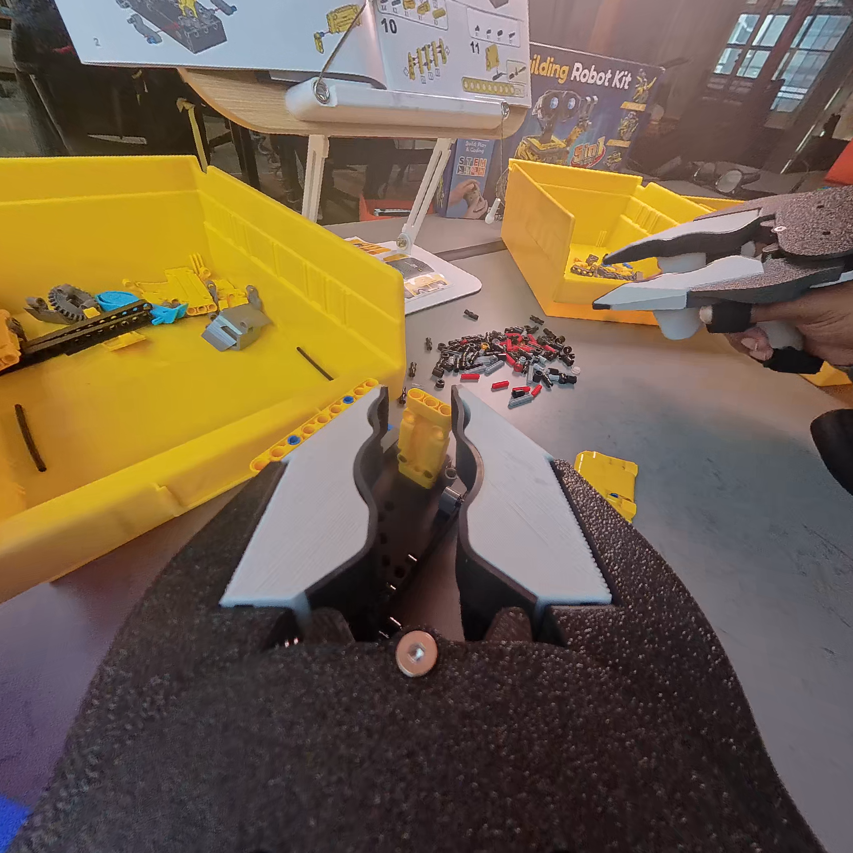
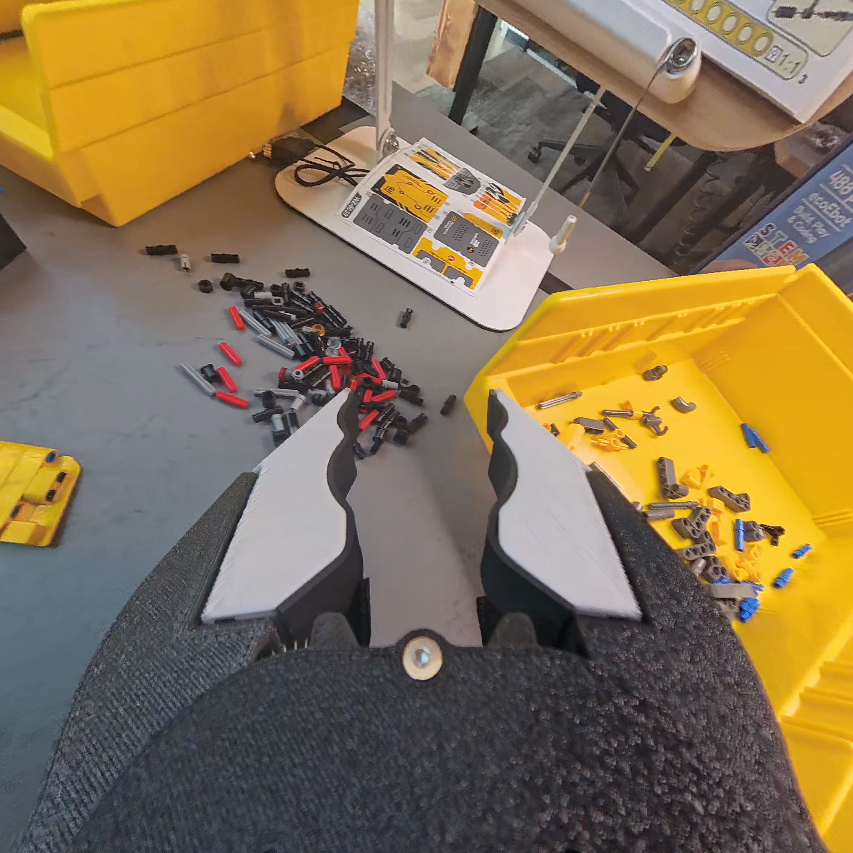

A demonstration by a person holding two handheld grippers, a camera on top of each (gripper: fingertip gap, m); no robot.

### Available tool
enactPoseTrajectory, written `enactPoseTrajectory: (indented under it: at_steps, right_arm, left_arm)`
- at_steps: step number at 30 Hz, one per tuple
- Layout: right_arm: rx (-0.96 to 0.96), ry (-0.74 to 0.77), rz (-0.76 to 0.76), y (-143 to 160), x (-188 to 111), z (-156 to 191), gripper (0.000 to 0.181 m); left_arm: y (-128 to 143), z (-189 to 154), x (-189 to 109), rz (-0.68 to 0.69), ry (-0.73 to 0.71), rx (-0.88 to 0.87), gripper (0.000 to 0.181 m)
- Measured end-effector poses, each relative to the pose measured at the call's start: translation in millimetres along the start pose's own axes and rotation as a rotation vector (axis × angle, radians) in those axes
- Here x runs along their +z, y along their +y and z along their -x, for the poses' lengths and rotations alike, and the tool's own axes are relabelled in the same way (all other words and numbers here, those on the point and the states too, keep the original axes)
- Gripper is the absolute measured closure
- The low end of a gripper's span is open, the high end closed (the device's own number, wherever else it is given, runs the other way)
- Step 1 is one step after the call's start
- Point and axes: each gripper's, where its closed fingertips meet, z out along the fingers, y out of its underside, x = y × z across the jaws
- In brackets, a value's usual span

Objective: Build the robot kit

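Yellow holed block (image 1: 422, 441) between left gripper (image 1: 419, 396) fingers

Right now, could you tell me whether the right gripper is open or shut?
Open. The right gripper holds nothing; bare grey table shows between its spread fingers, beside the pile of small pins.

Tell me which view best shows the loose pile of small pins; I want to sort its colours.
The right wrist view: the pile of pins lies close, so black, red and grey pieces separate clearly. The left wrist view shows it farther off and smaller.
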Motion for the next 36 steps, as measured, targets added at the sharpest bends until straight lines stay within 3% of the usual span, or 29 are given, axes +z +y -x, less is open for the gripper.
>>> enactPoseTrajectory:
  at_steps: [8,12,14,16,18,20,23,26,34,36]
  right_arm:
    - [-0.093,0.167,0.171,34,-2,-58,0.121]
    - [-0.032,0.055,0.119,2,-50,-90,0.153]
    - [-0.112,0.003,0.212,1,-73,-119,0.157]
    - [-0.242,-0.117,0.37,20,-78,-137,0.158]
    - [-0.328,-0.345,0.57,59,-75,-136,0.158]
    - [-0.391,-0.43,0.718,90,-67,-144,0.16]
    - [-0.457,-0.536,0.763,83,-60,-138,0.164]
    - [-0.608,-0.593,0.878,97,-55,-134,0.163]
    - [-0.673,-0.654,1.036,135,-36,-124,0.164]
    - [-0.658,-0.669,1.04,139,-34,-122,0.173]
  left_arm:
    - [0,-1,0,0.002,0.001,0.006,0.156]
    - [1,-1,1,0.009,0.008,0.001,0.156]
    - [1,-2,1,0.007,0.019,-0.003,0.156]
    - [0,-3,0,0.002,0.028,-0.005,0.156]
    - [0,-4,1,0.005,0.036,-0.008,0.156]
    - [1,-6,1,0.009,0.043,-0.008,0.156]
    - [1,-7,2,0.012,0.04,0.001,0.156]
    - [1,-6,2,0.012,0.036,-0.001,0.156]
    - [1,-5,1,0.01,0.043,-0.016,0.156]
    - [1,-4,1,0.011,0.044,-0.023,0.156]
